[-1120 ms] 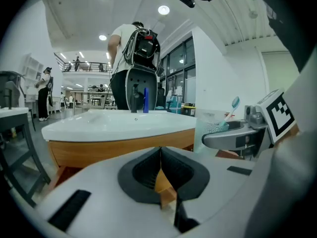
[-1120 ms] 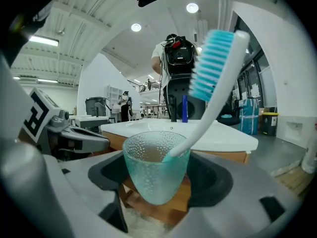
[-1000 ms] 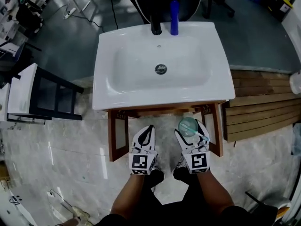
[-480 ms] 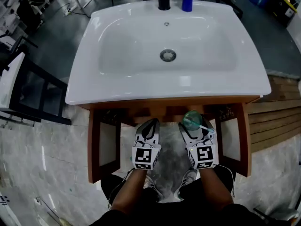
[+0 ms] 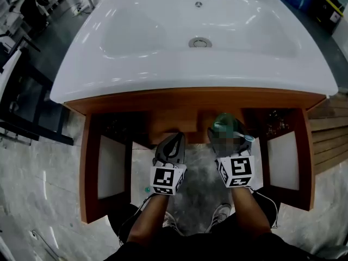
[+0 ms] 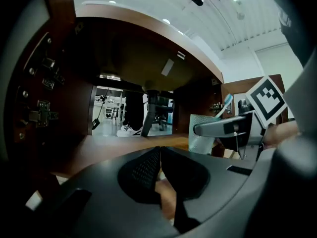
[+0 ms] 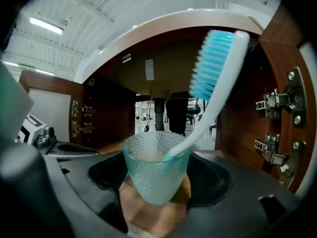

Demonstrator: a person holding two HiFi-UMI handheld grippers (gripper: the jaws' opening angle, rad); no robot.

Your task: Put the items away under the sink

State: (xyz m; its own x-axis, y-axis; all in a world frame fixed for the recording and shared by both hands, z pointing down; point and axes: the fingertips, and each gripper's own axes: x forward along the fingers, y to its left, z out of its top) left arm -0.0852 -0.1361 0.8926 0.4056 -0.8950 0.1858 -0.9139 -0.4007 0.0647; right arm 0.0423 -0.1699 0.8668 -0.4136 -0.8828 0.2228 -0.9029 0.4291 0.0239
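A teal dimpled glass cup (image 7: 154, 168) with a white, blue-bristled toothbrush (image 7: 214, 78) leaning in it sits between the jaws of my right gripper (image 7: 156, 180), which is shut on it. In the head view the cup (image 5: 223, 123) and right gripper (image 5: 229, 132) are at the mouth of the open wooden cabinet (image 5: 179, 99) under the white sink (image 5: 109, 69). My left gripper (image 5: 173, 140) is beside it, shut and empty; its jaws meet in the left gripper view (image 6: 159, 155). That view also shows the cup (image 6: 202, 135) at the right.
Both cabinet doors stand open, the left door (image 5: 111, 167) and the right door (image 5: 283, 159). Inside are a wooden shelf (image 6: 114, 145), a drain pipe (image 7: 158, 114) and metal hinges (image 7: 275, 103). A dark chair frame (image 5: 24, 113) stands to the left on the marble floor.
The view has dropped closer to the sink. Both grippers have moved forward to the cabinet opening, the right one still carrying the cup and toothbrush.
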